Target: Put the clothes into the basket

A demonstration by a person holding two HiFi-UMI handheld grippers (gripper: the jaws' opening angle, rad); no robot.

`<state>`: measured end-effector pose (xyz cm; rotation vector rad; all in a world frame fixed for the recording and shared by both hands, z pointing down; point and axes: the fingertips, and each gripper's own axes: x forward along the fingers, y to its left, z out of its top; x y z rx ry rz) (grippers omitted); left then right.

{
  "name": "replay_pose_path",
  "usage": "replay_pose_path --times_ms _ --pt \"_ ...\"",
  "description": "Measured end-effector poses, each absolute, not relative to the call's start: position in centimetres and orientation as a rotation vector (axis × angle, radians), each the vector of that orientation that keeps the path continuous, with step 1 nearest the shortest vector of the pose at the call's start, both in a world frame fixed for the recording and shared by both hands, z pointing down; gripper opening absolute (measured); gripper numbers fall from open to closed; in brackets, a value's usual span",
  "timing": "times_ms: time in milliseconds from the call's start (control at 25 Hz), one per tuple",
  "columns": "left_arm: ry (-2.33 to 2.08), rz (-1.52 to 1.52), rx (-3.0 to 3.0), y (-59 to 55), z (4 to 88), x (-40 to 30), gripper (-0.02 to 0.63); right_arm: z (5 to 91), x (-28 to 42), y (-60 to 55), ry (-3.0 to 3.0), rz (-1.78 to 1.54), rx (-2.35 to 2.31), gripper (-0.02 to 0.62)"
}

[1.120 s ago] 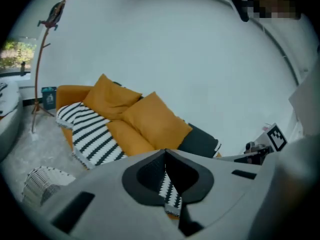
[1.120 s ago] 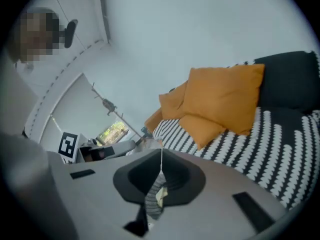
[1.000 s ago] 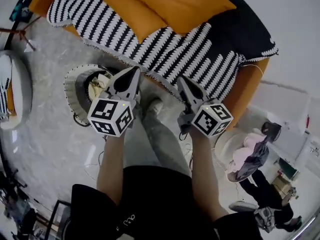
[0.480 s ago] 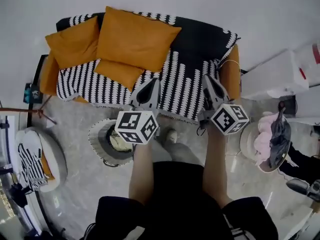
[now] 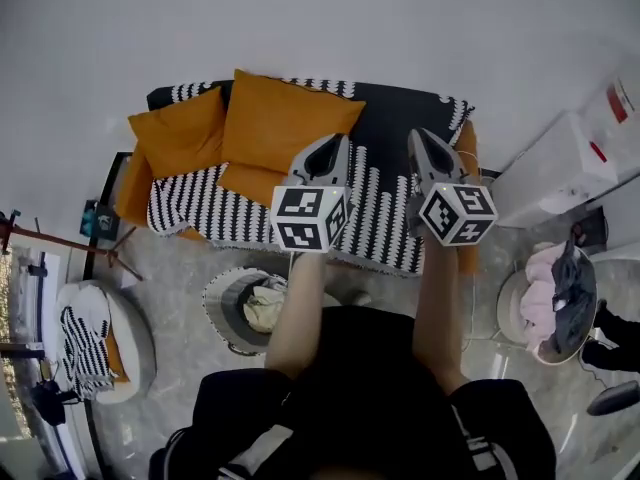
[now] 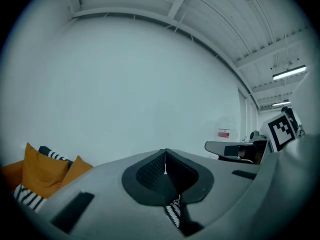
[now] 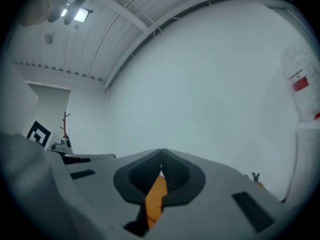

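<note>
Left tongs (image 5: 334, 142) and right tongs (image 5: 421, 134) are hanging closed and empty, level over the sofa (image 5: 200, 208). I'm suggesting opening them before dipping toward anything outside the basket (image 5: 215, 304).

orange cushions (image 5: 285, 118), black-and-white striped sofa throw (image 5: 378, 208), grey basket (image 5: 222, 303) with pale cream clothes (image 5: 264, 306).

You are in a living-room corner set inside a big hall. The sofa (image 5: 440, 108) with orange cushions (image 5: 285, 118) and a striped throw (image 5: 375, 228), the basket (image 5: 215, 308) on the marbled floor (image 5: 170, 268) say home. The high ribbed ceiling (image 6: 200, 14) with its strip light (image 6: 289, 73) says warehouse.
</note>
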<state>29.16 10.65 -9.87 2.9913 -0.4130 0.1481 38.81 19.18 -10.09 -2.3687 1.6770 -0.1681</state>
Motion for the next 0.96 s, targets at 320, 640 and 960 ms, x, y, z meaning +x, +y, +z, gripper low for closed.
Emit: replay_pose_path --times_ms 320,640,960 --pt "-0.371 0.129 3.057 11.7 -12.1 32.6 0.009 -12.9 41.1 19.8 1.674 -0.083 -2.393 0.012" --pt "-0.429 0.093 3.055 11.5 -12.4 33.5 0.009 -12.6 42.0 20.1 1.682 -0.108 -2.403 0.012" --pt "-0.417 0.085 3.054 11.4 -12.3 34.4 0.009 -12.3 42.8 19.8 1.708 -0.108 -2.414 0.012"
